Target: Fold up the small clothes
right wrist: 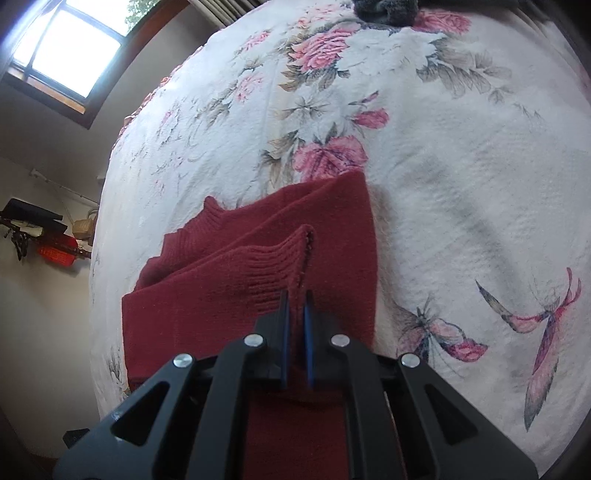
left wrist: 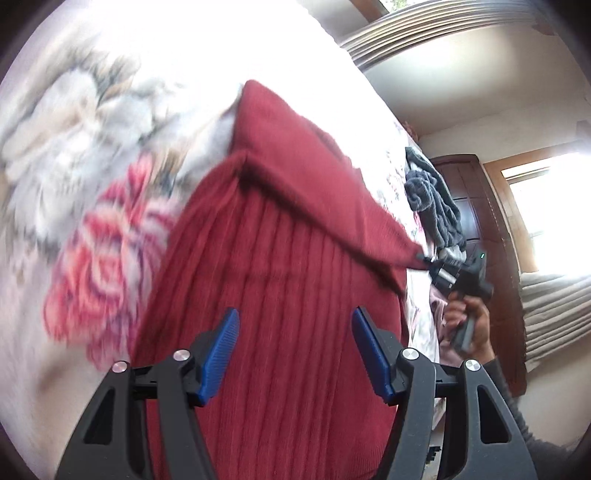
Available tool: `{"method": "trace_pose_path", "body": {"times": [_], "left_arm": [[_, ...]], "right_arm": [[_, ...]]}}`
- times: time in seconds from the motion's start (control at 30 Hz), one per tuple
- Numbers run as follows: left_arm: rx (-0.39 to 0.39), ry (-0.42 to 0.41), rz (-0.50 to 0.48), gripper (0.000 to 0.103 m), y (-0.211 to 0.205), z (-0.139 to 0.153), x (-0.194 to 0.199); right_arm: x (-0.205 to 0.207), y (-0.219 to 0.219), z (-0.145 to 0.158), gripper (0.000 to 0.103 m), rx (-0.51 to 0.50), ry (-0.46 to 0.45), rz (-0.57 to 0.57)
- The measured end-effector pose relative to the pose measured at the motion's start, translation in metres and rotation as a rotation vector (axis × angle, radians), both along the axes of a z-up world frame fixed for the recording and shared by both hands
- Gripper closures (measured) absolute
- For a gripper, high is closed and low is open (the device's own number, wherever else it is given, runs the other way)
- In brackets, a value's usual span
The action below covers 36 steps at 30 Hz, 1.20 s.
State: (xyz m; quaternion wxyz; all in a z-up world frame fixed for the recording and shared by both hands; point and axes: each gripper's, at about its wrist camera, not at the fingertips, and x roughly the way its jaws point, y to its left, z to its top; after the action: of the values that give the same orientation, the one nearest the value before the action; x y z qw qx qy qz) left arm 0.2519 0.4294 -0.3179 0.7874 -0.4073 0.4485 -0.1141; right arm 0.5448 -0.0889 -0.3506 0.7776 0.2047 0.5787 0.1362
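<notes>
Sleeve fold under way: the right tool [right wrist: 296, 314] is clamped on the ribbed cuff [right wrist: 275, 264] of the dark red sweater [right wrist: 207, 314], which lies on the floral bedspread [right wrist: 461, 184]. The left tool [left wrist: 293, 350] hovers over the sweater's body, pads spread apart, gripping nothing. Next, I'd judge, the cuff gets laid across the body and released.

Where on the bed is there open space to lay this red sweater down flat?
Bare floral bedspread lies right of the red sweater, between it and the butterfly print, and beyond it toward the grey clothes pile at the far edge. The near left, where the sweater lies, is taken.
</notes>
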Motion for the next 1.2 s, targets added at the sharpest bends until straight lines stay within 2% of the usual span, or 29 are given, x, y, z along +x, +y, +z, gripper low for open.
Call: {"method": "trace_pose_path", "body": {"times": [0.17,0.33,0.37,0.43,0.5,0.63,0.73,0.8,0.83,0.87,0.93,0.97,1.03,1.1,1.17,1.2], "left_arm": [[0.033,-0.035,-0.017,0.04,0.006,0.014,0.029],[0.024,-0.086,-0.02,0.039,0.028,0.034,0.085],[-0.002,-0.094,-0.018,0.039,0.035,0.037,0.099],[-0.053,-0.107,-0.019,0.039,0.048,0.043,0.133],[-0.06,-0.109,-0.038,0.039,0.057,0.045,0.167],[-0.094,-0.061,-0.078,0.039,0.057,0.026,0.222],[-0.11,0.013,-0.082,0.039,0.049,-0.006,0.249],[-0.058,0.104,-0.058,0.039,0.043,-0.037,0.258],[-0.03,0.151,-0.047,0.04,0.043,-0.052,0.26],[-0.031,0.163,-0.041,0.049,0.043,-0.06,0.259],[-0.058,0.154,-0.019,0.05,0.047,-0.058,0.256],[-0.069,0.125,-0.019,0.05,0.047,-0.049,0.251],[-0.081,0.063,-0.052,0.049,0.044,-0.031,0.242],[-0.129,0.005,-0.11,0.048,0.037,-0.019,0.226],[-0.132,0.021,-0.16,0.048,0.029,-0.021,0.217],[-0.109,0.057,-0.183,0.048,0.024,-0.029,0.215]], "right_arm": [[0.0,-0.003,-0.018,0.098,-0.006,0.014,-0.001],[0.003,-0.006,-0.032,0.095,-0.013,0.02,0.007],[0.003,-0.011,-0.027,0.09,-0.004,0.005,-0.012],[0.0,-0.018,-0.008,0.089,0.02,-0.06,-0.045],[0.0,-0.019,0.007,0.089,0.069,-0.102,-0.038],[0.007,-0.009,0.0,0.089,0.1,-0.09,0.007],[0.014,-0.004,-0.028,0.089,0.096,-0.031,0.022],[0.015,-0.008,-0.045,0.103,0.063,-0.006,0.013],[0.015,-0.011,-0.051,0.103,0.058,0.004,0.003],[0.016,-0.015,-0.056,0.103,0.086,0.016,-0.01],[0.014,-0.017,-0.052,0.103,0.103,0.013,-0.017],[0.012,-0.016,-0.044,0.096,0.112,-0.006,-0.012],[0.008,-0.013,-0.028,0.094,0.139,-0.043,0.007],[0.001,-0.012,-0.021,0.094,0.187,-0.056,0.024],[-0.002,-0.009,-0.029,0.094,0.194,-0.028,0.048],[-0.003,-0.006,-0.038,0.095,0.171,-0.006,0.055]]}}
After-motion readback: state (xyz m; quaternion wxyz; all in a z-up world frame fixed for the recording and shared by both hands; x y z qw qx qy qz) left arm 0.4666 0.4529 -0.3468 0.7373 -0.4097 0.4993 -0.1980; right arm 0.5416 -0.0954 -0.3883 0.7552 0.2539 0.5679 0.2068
